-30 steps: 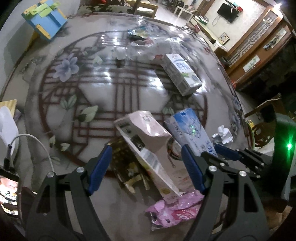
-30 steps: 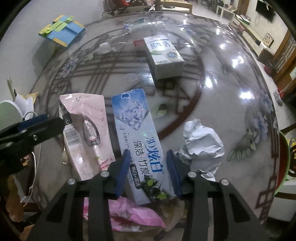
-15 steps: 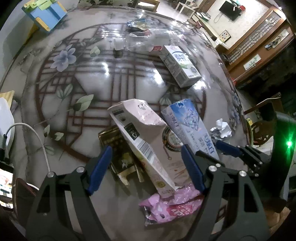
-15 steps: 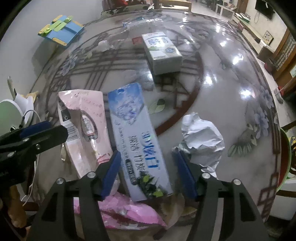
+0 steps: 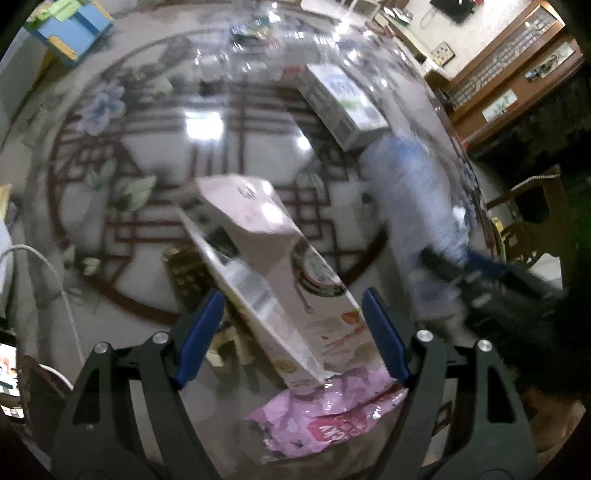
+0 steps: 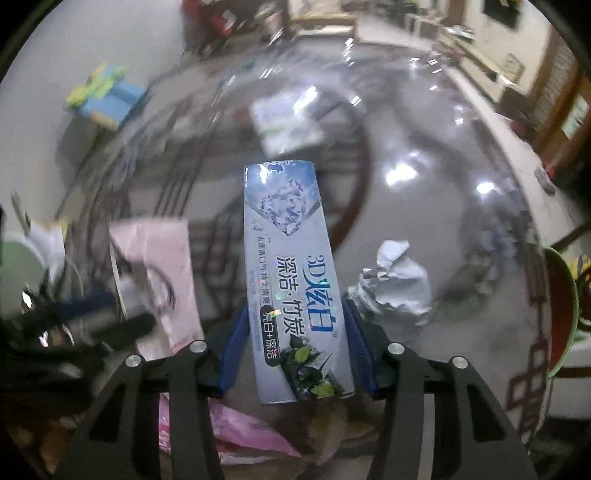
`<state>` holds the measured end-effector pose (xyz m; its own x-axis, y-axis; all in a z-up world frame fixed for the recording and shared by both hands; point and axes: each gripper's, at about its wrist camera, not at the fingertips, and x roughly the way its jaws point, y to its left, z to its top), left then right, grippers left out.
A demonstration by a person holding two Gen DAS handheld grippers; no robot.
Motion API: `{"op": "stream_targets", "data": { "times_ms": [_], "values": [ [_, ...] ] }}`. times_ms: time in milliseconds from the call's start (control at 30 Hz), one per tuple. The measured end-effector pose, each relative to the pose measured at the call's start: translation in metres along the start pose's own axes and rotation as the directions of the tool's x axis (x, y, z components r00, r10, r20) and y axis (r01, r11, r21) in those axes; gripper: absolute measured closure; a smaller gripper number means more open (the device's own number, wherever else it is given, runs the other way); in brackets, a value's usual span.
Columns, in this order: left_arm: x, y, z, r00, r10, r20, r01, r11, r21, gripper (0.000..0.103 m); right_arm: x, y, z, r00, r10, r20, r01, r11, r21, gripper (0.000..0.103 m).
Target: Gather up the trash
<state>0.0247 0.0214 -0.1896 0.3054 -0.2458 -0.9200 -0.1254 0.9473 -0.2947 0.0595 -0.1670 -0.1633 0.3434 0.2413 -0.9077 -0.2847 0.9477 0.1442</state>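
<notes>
— Toothpaste box (image 6: 295, 273), blue and white, sits clamped between the right gripper (image 6: 295, 347) fingers, blue pads (image 6: 232, 350) pressing its long sides near the lower end. It points away from the camera, raised off the marble table (image 6: 424, 206). Can you confirm from the other side?

— Left wrist view shows the same box (image 5: 417, 206) as a blurred blue streak, up near the white carton (image 5: 340, 103). Left gripper (image 5: 291, 332) fingers stand wide, holding nothing; the pink box (image 5: 273, 266) lies tilted between them, its near end resting on the pink wrapper (image 5: 332, 413).

— Contact with the pink box?

— Cannot tell; the pads (image 5: 199, 332) look just beside it.

— Other trash?

— Crumpled white paper (image 6: 395, 284) on the table just right of the right gripper. A dark gold wrapper (image 5: 188, 273) lies partly under the pink box. A blue stool (image 5: 70, 26) stands beyond the far table edge.
</notes>
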Motion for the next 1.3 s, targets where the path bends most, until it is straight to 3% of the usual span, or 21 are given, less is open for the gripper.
{"op": "stream_targets", "data": {
  "times_ms": [133,233,300,433,633,767,833,1000,1200,1300],
  "values": [
    [0.02,-0.001,0.006,0.997,-0.058,-0.041,0.056,0.997,-0.049,0.021,-0.014,-0.014,0.002,0.999,-0.009,0.031,0.008,0.999,0.048,0.054],
    [0.031,-0.007,0.015,0.999,-0.005,-0.051,0.004,1.0,-0.018,0.022,-0.017,-0.019,-0.002,1.0,-0.008,0.03,0.006,0.997,0.071,0.054],
    [0.033,-0.006,0.02,0.999,-0.014,-0.045,0.012,1.0,-0.029,0.024,-0.017,-0.016,-0.004,1.0,-0.008,0.03,0.006,0.997,0.075,0.054],
    [0.032,-0.008,0.026,0.999,-0.028,-0.039,0.027,0.999,-0.027,0.049,-0.02,-0.017,-0.006,1.0,-0.004,0.027,0.002,0.997,0.078,0.054],
    [0.023,-0.011,0.03,0.999,-0.037,-0.01,0.037,0.999,-0.006,0.065,-0.023,-0.016,-0.007,0.999,-0.008,0.036,0.005,0.998,0.067,0.055],
    [0.022,-0.011,0.034,0.999,-0.031,-0.013,0.031,1.0,0.0,0.059,-0.023,-0.014,-0.008,0.999,-0.007,0.031,0.005,0.998,0.064,0.055],
    [0.024,-0.01,0.034,0.999,-0.023,-0.036,0.023,1.0,-0.009,0.037,-0.023,-0.014,-0.009,0.999,-0.008,0.032,0.006,0.998,0.064,0.055],
    [0.033,-0.014,0.024,0.997,-0.025,-0.067,0.025,1.0,0.012,0.037,-0.019,-0.015,-0.011,1.0,-0.006,0.021,0.005,0.998,0.061,0.055],
    [0.028,-0.015,0.027,0.998,-0.048,-0.046,0.048,0.999,0.008,0.067,0.008,-0.013,-0.02,0.996,0.007,-0.088,-0.002,0.999,0.05,0.05],
    [0.02,-0.012,0.027,0.999,-0.037,-0.014,0.037,0.999,0.005,0.074,0.018,-0.009,-0.021,0.994,-0.01,-0.111,0.013,1.0,0.026,0.047]
  ]
}}
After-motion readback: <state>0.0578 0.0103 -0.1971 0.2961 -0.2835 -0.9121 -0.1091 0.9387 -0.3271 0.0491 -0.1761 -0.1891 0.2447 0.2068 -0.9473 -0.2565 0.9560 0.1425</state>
